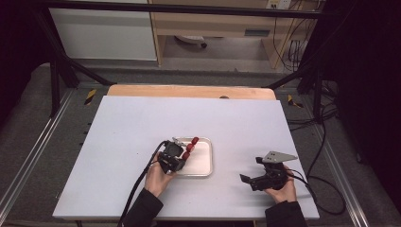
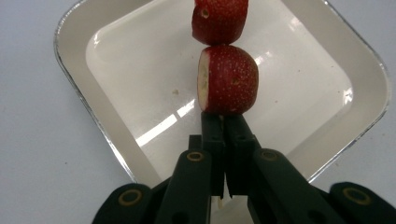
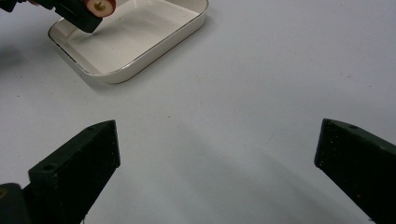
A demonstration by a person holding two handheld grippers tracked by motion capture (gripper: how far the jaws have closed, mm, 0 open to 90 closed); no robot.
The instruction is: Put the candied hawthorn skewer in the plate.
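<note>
1. Skewering red, seed-dotted strawberry pieces, a skewer [image 2: 220, 201] hangs over the white tray [image 2: 116, 140]; the nearest strawberry [image 2: 229, 80] shows a pale cut face.
2. Left gripper [image 2: 223, 122] is pinching the skewer just below the fruit, held low above the tray.
3. Right gripper [image 3: 217, 154], jaws spread wide, rests on the counter [image 3: 261, 84], well apart from the tray.

White table [image 1: 123, 156], tray [image 1: 206, 165] (white) on it
</note>
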